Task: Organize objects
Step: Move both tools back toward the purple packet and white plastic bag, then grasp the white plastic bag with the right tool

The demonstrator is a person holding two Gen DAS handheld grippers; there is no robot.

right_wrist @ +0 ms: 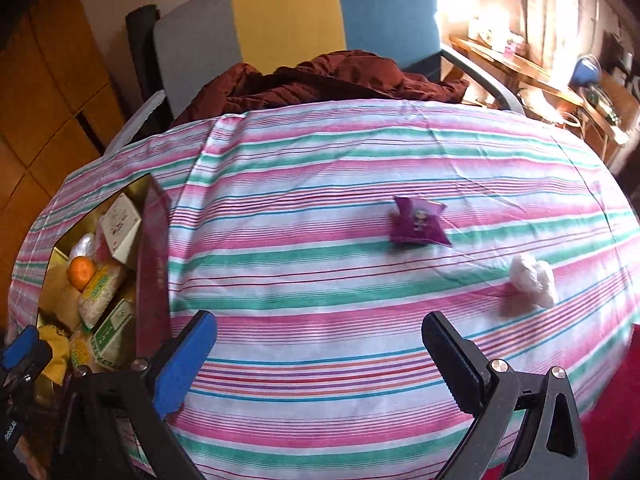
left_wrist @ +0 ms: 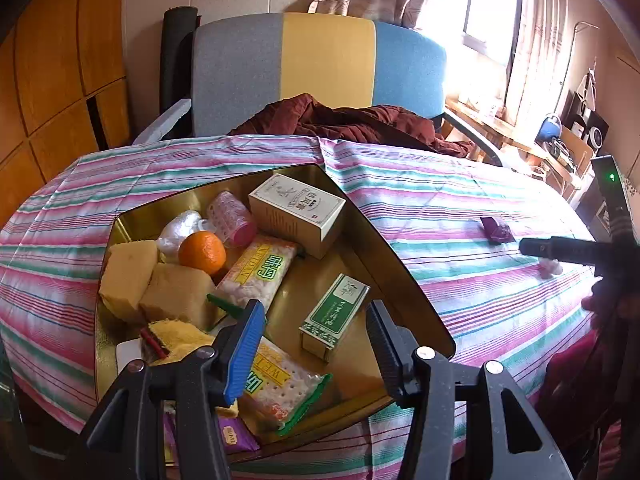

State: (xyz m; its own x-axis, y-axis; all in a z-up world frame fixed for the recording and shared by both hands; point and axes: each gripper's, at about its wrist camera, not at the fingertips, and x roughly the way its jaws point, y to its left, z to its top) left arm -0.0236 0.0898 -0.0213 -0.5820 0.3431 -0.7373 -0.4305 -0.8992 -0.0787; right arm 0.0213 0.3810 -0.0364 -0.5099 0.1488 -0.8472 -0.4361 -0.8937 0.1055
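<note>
Mostly packed already: gold tin (left_wrist: 132,220) at lower left of the left wrist view, holding a tangerine (left_wrist: 202,252), two yellow sponge cakes (left_wrist: 160,288), cracker packets (left_wrist: 256,276), a pink hair roller (left_wrist: 234,220), a beige carton (left_wrist: 298,208) and a green carton (left_wrist: 336,316). Left gripper (left_wrist: 316,344) poised over the tin at lower centre, jaws apart, clamped on nothing. Right gripper (right_wrist: 320,364) low in the right wrist view, jaws wide apart and empty, above bare striped tablecloth (right_wrist: 320,152). Two loose items left out on the cloth: a purple snack packet (right_wrist: 418,222) right of centre, and a white crumpled wrapper (right_wrist: 534,282) further right and lower, near the cloth's edge, both well apart from the tin at far left. Judged step: reaching for a remaining stray. Next move likely calls for carrying the open jaws up and right in the frame, straddling the purple packet, closing gently on its thin body, then ferrying it left into the tin.
</note>
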